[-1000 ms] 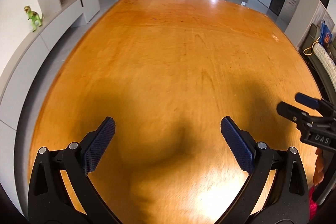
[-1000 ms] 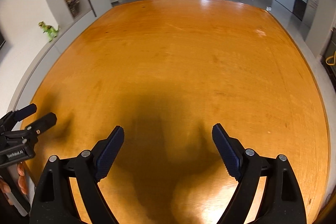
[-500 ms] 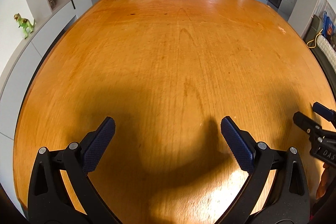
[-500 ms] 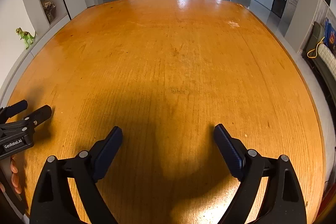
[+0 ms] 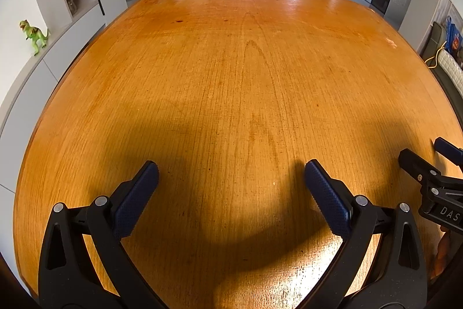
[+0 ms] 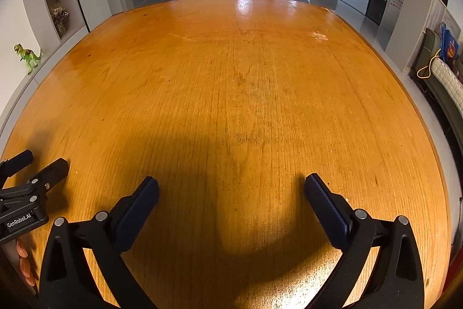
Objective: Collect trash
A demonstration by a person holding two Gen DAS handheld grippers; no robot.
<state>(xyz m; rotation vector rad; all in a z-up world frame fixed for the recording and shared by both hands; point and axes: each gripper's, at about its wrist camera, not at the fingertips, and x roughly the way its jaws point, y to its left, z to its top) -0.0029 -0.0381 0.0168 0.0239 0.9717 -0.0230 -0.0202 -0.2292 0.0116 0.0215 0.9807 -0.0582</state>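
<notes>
The right gripper [image 5: 434,161] is cut off at the frame's right edge in the left wrist view; its label reads only "DAS". The left gripper [image 6: 34,167] is likewise truncated at the left edge of the right wrist view. The orange table's [image 5: 231,77] near edge lies behind the gripper bodies.

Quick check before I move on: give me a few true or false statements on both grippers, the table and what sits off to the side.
1. The left gripper is open. True.
2. The right gripper is shut on a wrapper. False: it is open and holds nothing.
3. Trash lies on the wooden table. False: none shows in either view.
4. A green toy dinosaur stands on the side ledge. True.
</notes>
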